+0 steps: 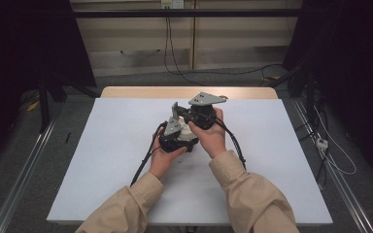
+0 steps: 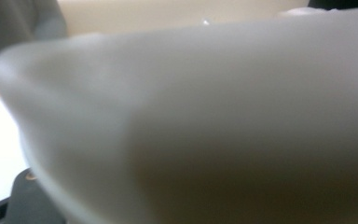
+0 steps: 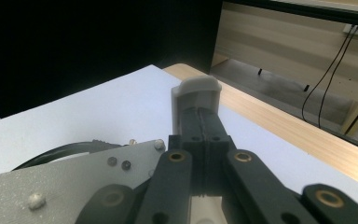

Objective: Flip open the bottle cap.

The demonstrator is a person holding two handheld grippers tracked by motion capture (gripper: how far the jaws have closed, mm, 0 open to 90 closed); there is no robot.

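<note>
- The right gripper had its jaws pressed together, holding nothing.
- The left gripper sat touching it, nearer the person; its jaw state could not be told.
- The white table bore no workpiece.

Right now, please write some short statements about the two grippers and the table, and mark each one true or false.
1. Both grippers are held close together above the middle of the white table surface. True.
2. The right gripper has its jaws spread wide apart. False: in the right gripper view the two black jaws are pressed together, with only a thin seam between them.
3. The left gripper lies alone on the table. False: a hand holds it.
4. The person wears beige sleeves. True.
5. A grey plate sits on top of the right gripper. True.
</note>
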